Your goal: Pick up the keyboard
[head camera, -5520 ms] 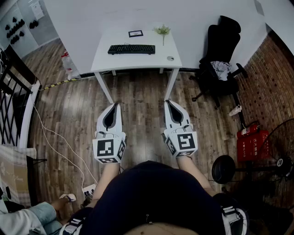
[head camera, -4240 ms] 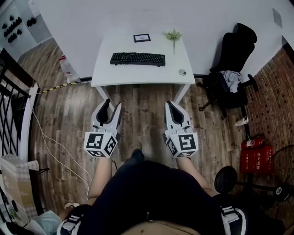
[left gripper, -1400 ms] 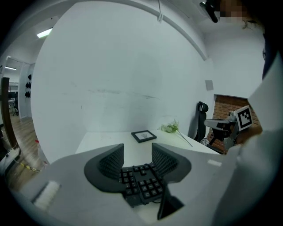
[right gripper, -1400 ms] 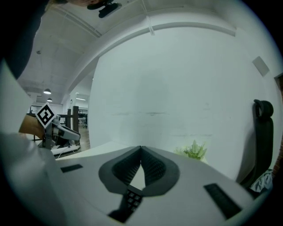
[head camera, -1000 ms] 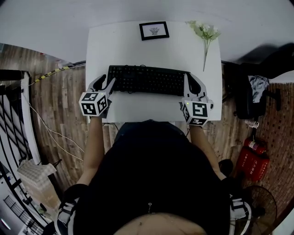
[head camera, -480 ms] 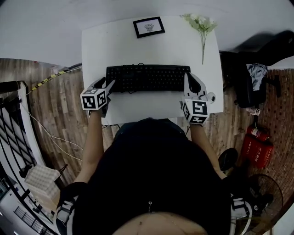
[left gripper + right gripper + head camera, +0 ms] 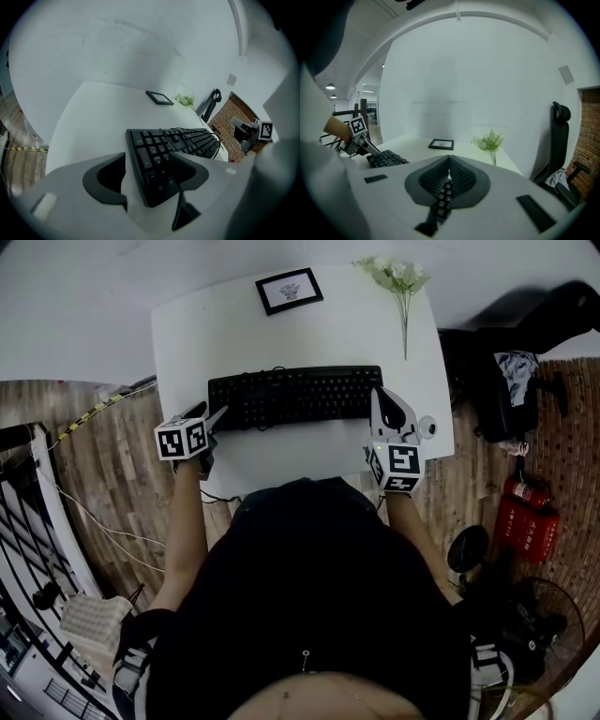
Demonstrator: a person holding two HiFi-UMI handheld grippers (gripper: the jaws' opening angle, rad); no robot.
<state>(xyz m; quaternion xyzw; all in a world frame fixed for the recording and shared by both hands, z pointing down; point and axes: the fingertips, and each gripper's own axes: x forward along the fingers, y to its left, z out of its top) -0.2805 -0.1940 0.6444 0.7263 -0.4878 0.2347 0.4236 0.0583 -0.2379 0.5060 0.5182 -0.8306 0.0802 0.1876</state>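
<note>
Keyboard (image 7: 295,396), black, lies flat across the middle of the white table (image 7: 206,324), its length along the table's width, with a bare strip of table between it and the near edge.

Left gripper (image 7: 212,416) stands over the table's left side, angled down at the keyboard's left end. In the left gripper view its jaws are opening and stand wide apart. The keyboard's end (image 7: 154,164) sits between them, and the dark pads (image 7: 105,178) do not press on it.

Right gripper (image 7: 380,399) is over the table's right side, at the keyboard's right end. In the right gripper view its jaws (image 7: 449,164) are closed together, ribbed pads meeting. A few keys show through the gap beneath them, but nothing is pinched.

Picture frame (image 7: 289,291) lies at the table's far edge. Flower sprig (image 7: 398,282) is at the table's far right corner. Small round object (image 7: 427,426) sits at the table's right edge, just beside the right gripper.
</note>
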